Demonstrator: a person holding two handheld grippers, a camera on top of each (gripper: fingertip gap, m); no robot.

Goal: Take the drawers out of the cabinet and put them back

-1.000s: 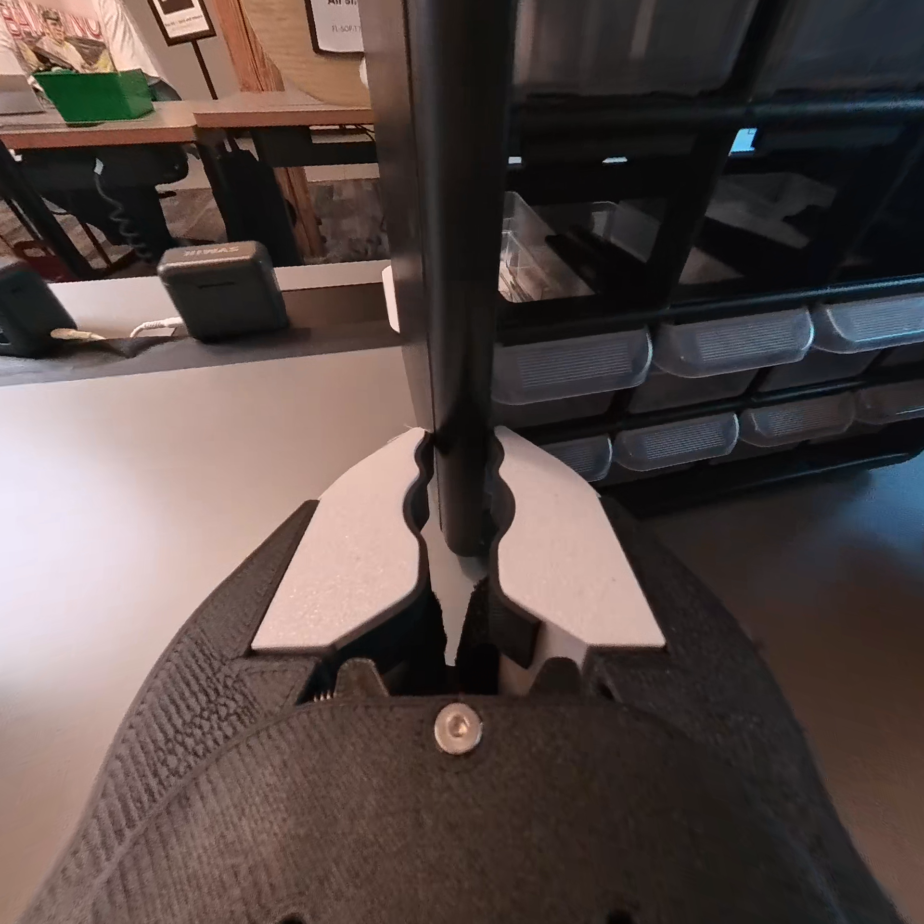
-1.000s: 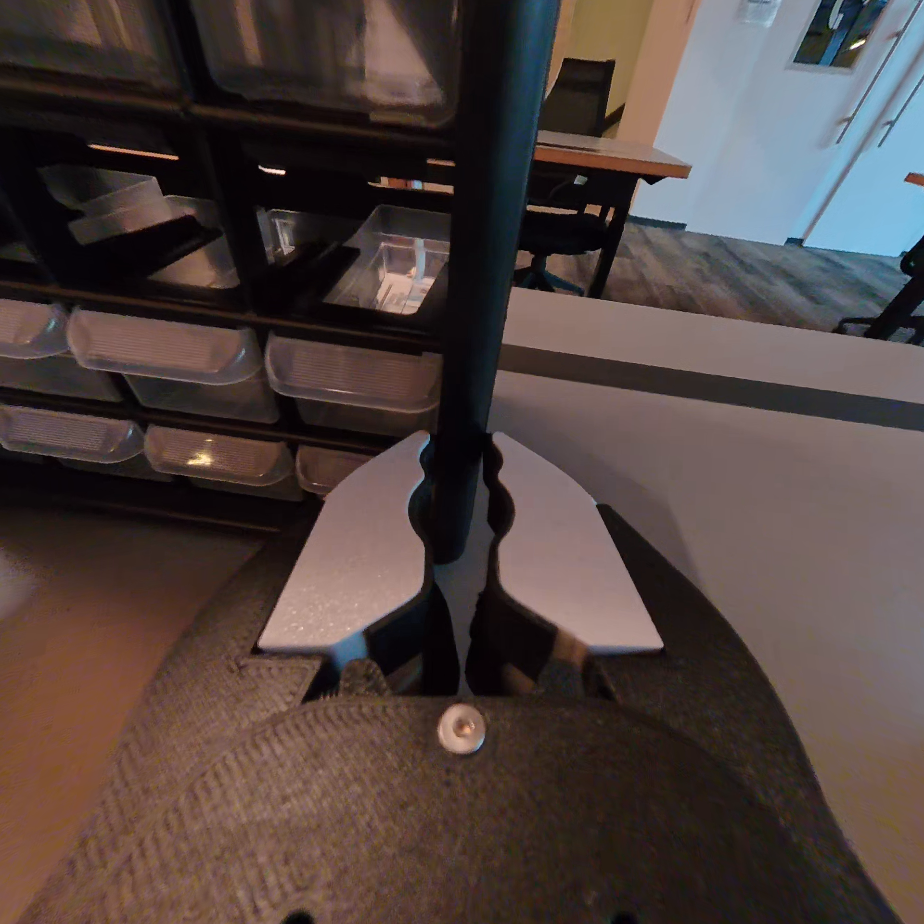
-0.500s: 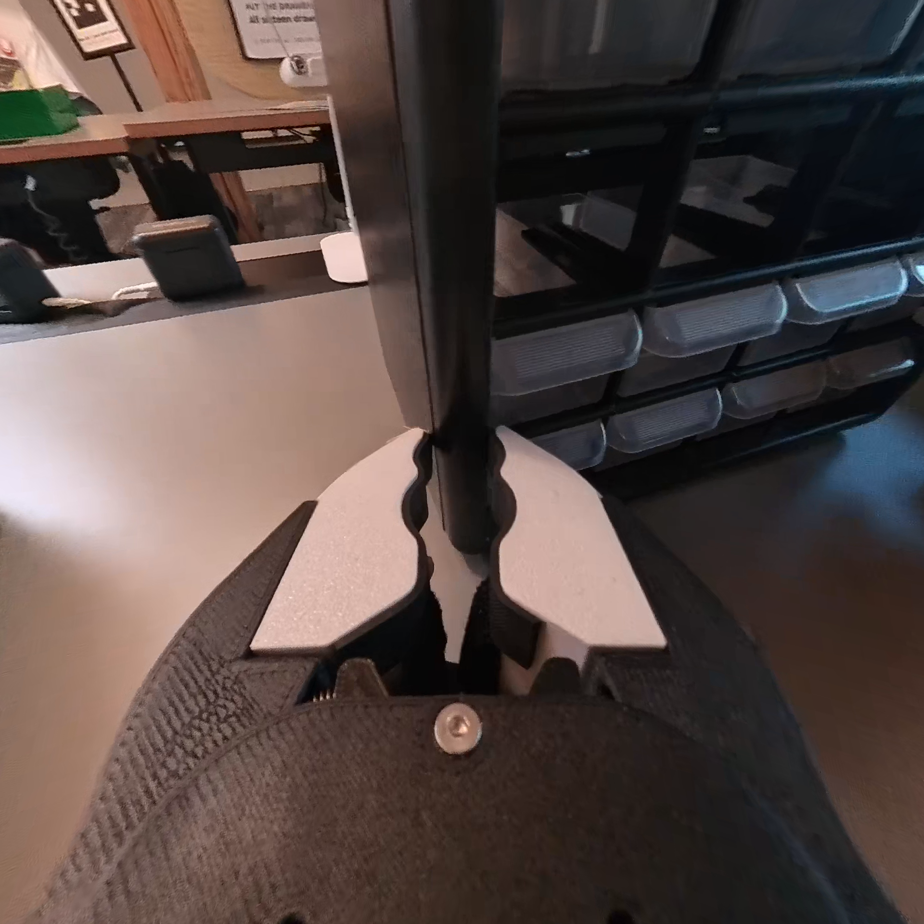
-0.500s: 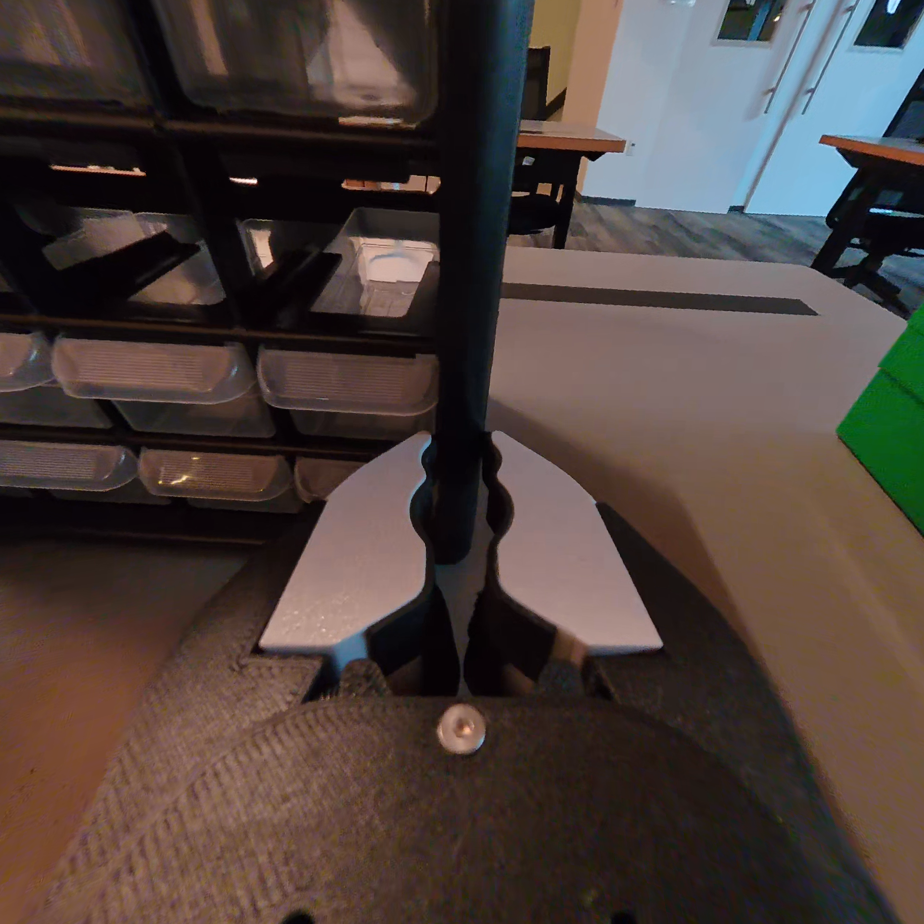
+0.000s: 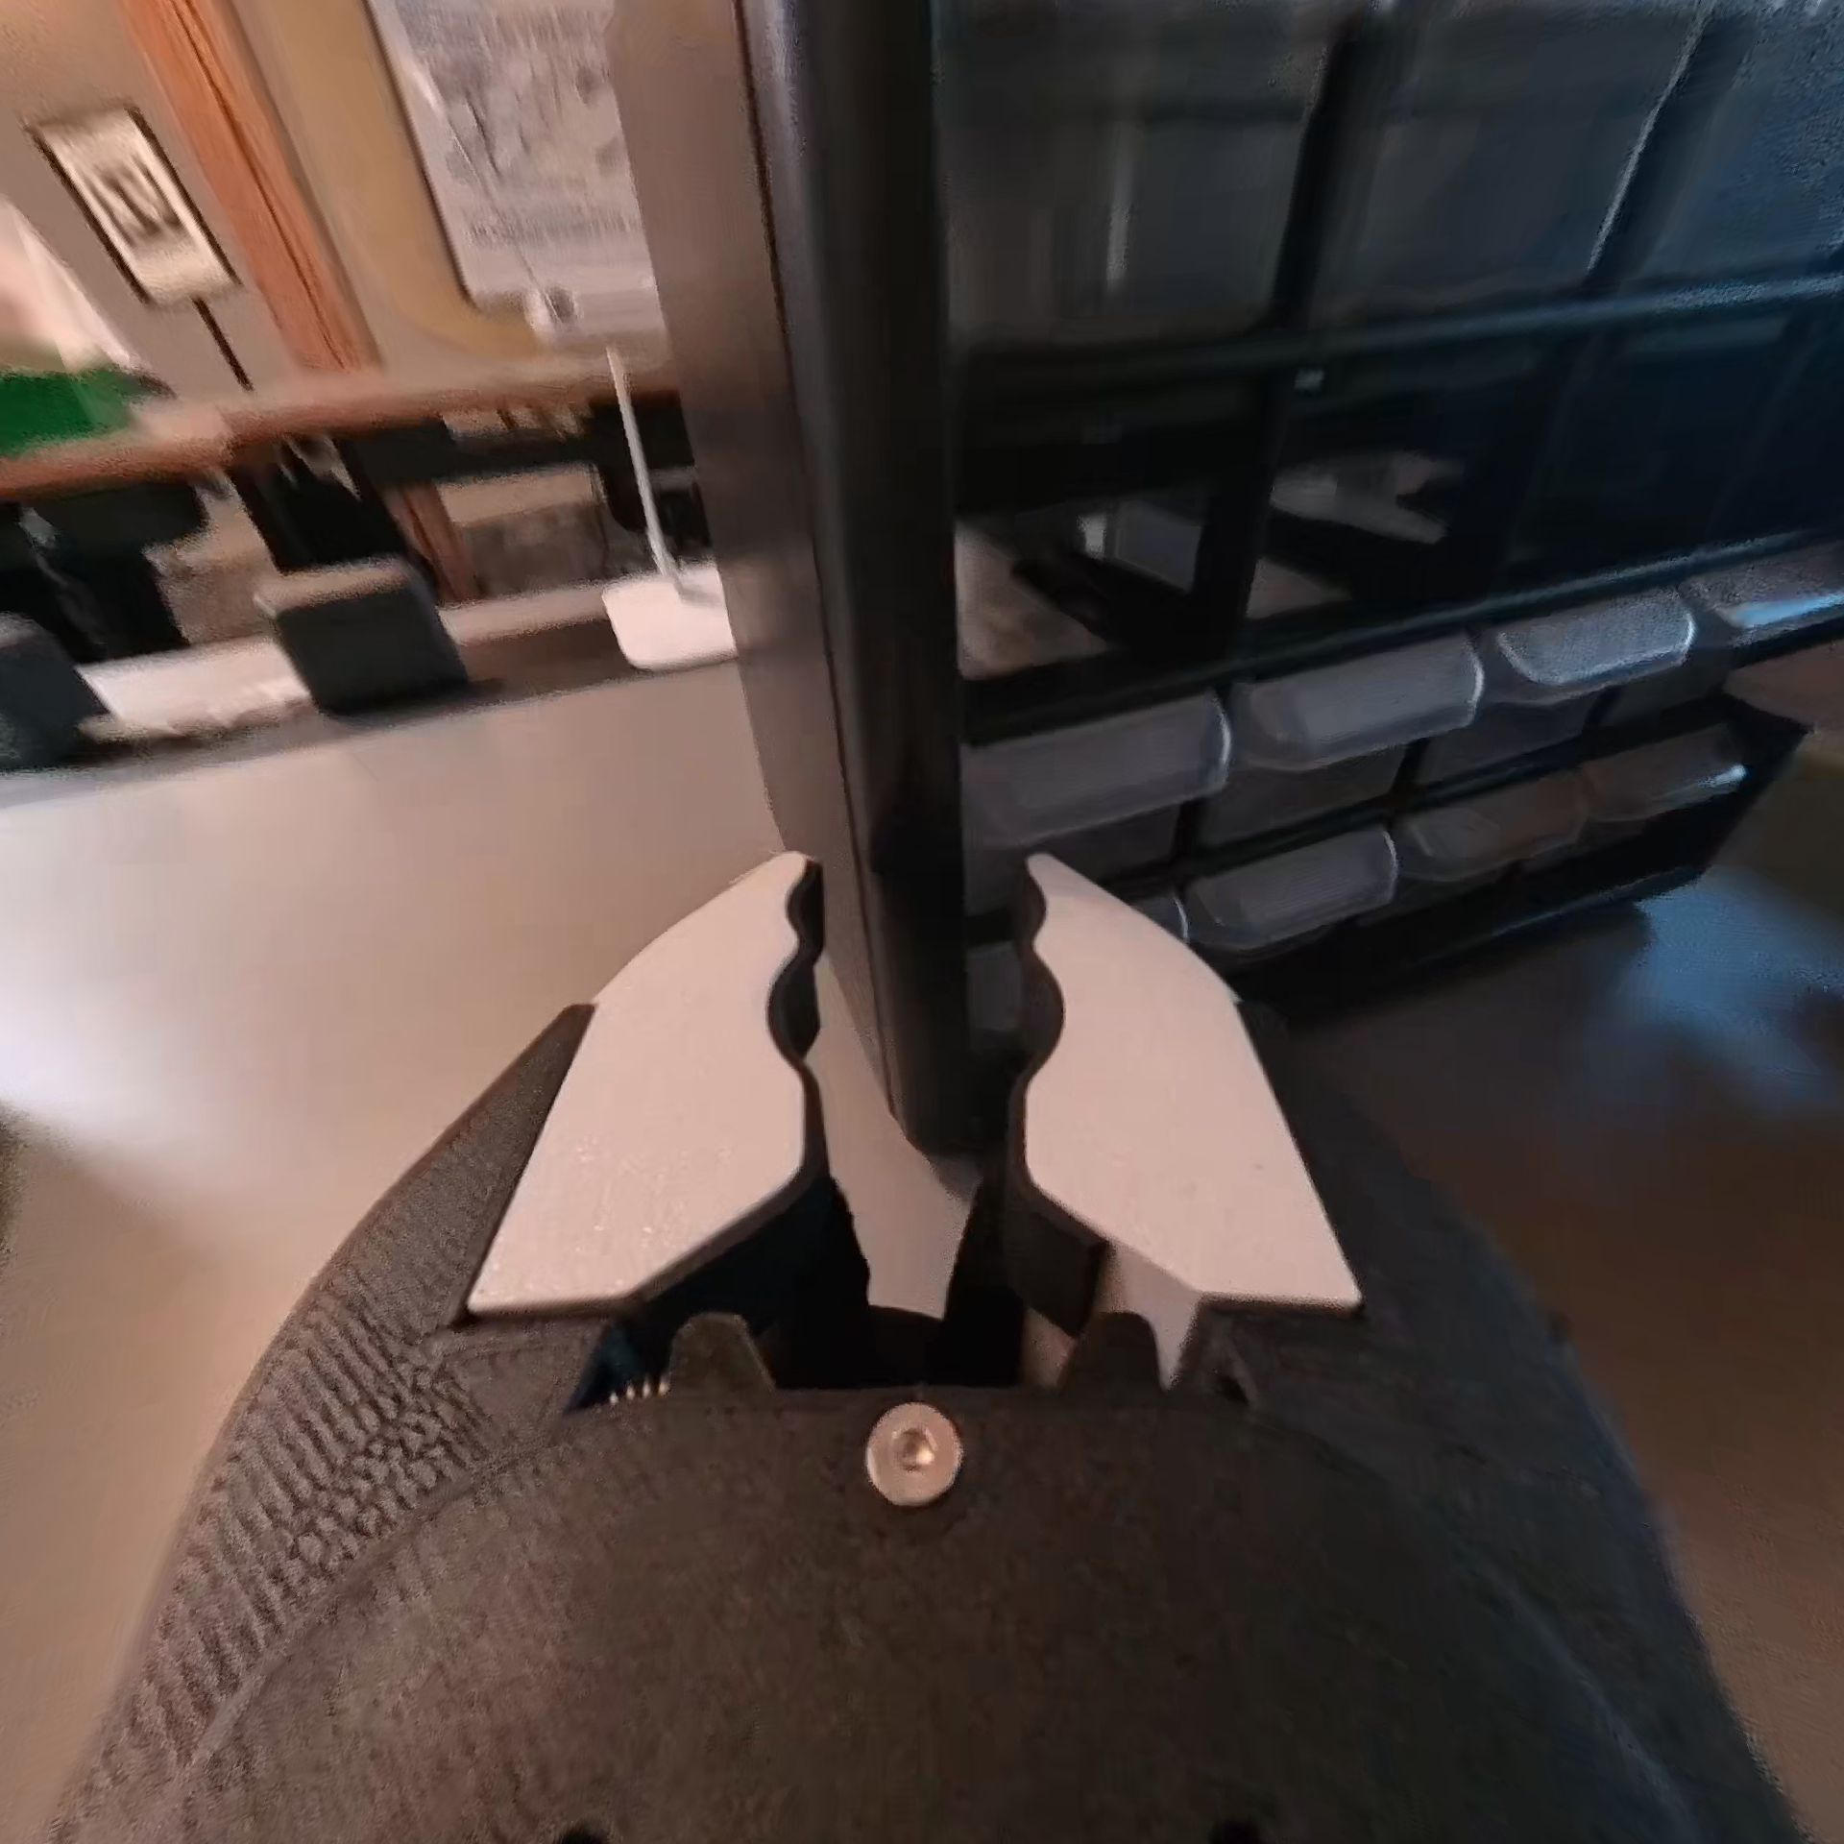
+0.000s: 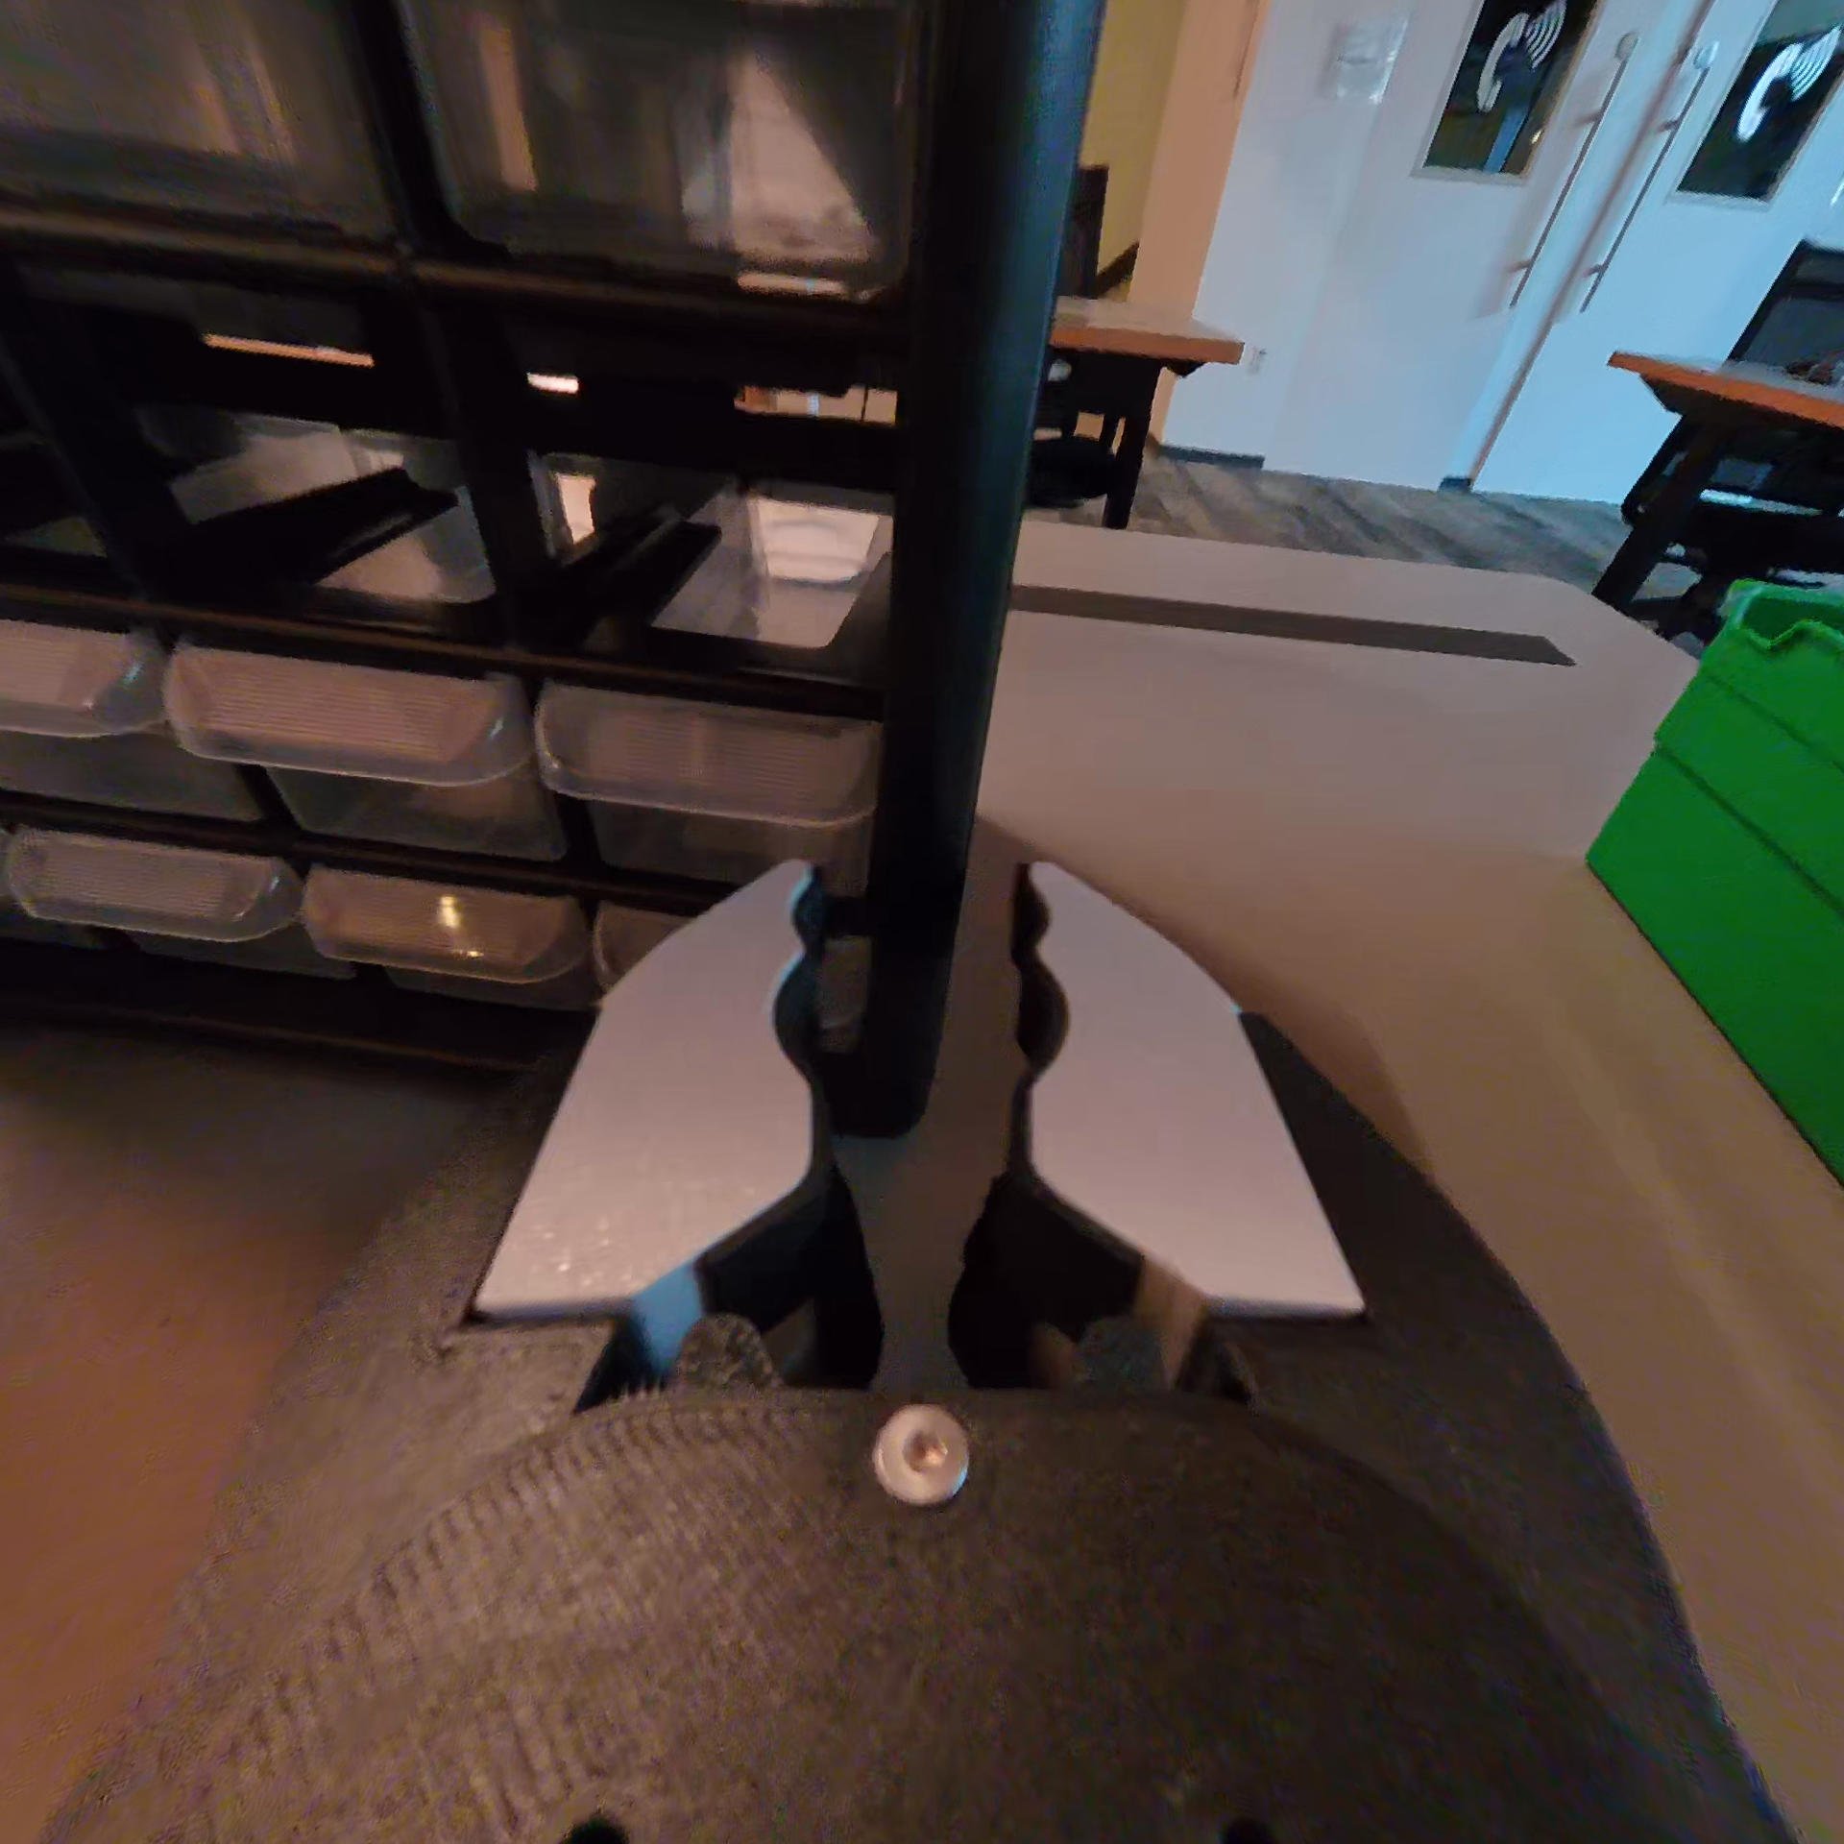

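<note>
Grippers sit at the two front corners of the cabinet. Nearest the camera in the left wrist view, the left gripper point(image 5: 918, 983) has its grey fingers point(image 5: 679, 1088) spread apart around the cabinet's point(image 5: 848, 499) left front edge, with a visible gap on each side of the black post, so nothing is pinched. In the right wrist view the right gripper point(image 6: 918, 988) is the same: fingers point(image 6: 1148, 1118) parted on either side of the cabinet's point(image 6: 958, 499) right front post, with clear space to the right of it and a narrow gap on the left.

Just past the fingers, the black cabinet stands upright on the pale surface point(image 5: 349, 898). Its lower rows hold small clear drawers point(image 5: 1098, 758) pushed into their slots, seen again from the other side as clear drawers point(image 6: 349, 718). The row above them is open slots, where clear trays show through the frame from behind, though whether they sit inside the slots I cannot tell. Above that are larger clear drawers, blurred.

Farther out on the right, a green box point(image 6: 1736, 798) sits on the surface, well apart from the cabinet. On the left, a dark box point(image 5: 359, 629) and a white stand point(image 5: 669, 619) sit near the surface's far edge.

Beyond, wooden desks, white doors and framed signs on the wall are blurred.
</note>
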